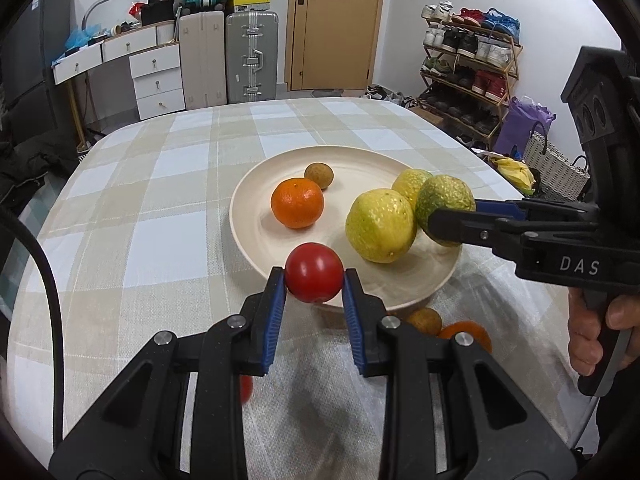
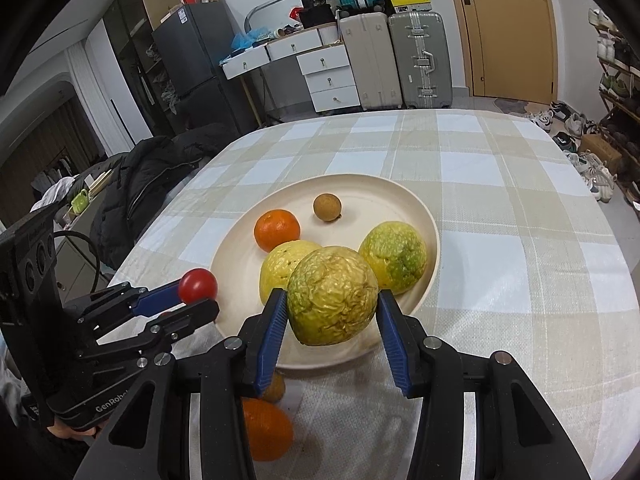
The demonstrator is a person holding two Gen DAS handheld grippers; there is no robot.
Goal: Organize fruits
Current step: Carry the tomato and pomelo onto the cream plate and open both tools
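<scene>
Checked beige-and-white cloth covers the table, with drawers and suitcases along the far wall and a shoe rack at the upper right of the left wrist view; in that view, going left to right, the left gripper rises from the bottom centre, its blue pads clamped on a red tomato held just over the near rim of the cream plate; on the plate lie a tangerine, a small brown fruit behind it, and two yellow-green citrus, one nearer and one farther; at the right edge the right gripper is closed on a green-yellow wrinkled fruit above the plate, a hand on its grip; lower centre-right, another tangerine and a brown fruit lie on the cloth beside the plate, partly hidden by the left gripper.
</scene>
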